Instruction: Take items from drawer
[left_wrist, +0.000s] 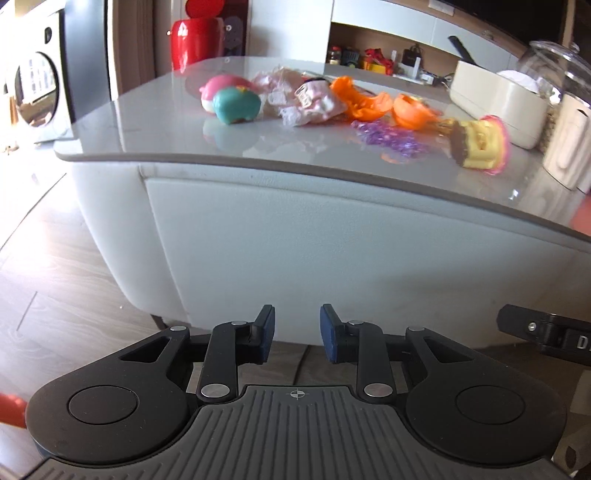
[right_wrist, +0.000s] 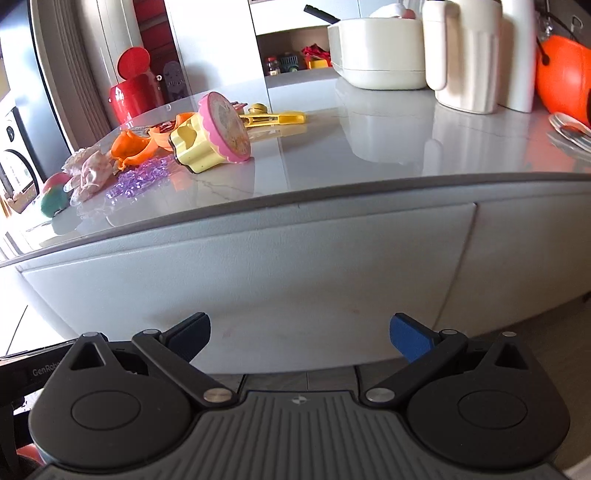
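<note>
Both my tools empty: left tool (left_wrist: 297, 330) jaws part-closed on nothing, right tool (right_wrist: 299, 338) spread wide. Drawer front (right_wrist: 258, 266) mid-frame looks closed. Toys (left_wrist: 236, 105) piled upper centre on worktop (left_wrist: 295, 147), probably already unloaded there. Only legible text: "GenRob…" on the other tool, lower left of right view

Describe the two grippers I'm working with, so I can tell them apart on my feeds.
Both look alike: the left gripper and right gripper have black linkage arms with silver pivot pins, blue pads on the jaws, round black side housings, and a grey ribbed base plate with a small crosshair mark. No cables or sleeves show.
</note>
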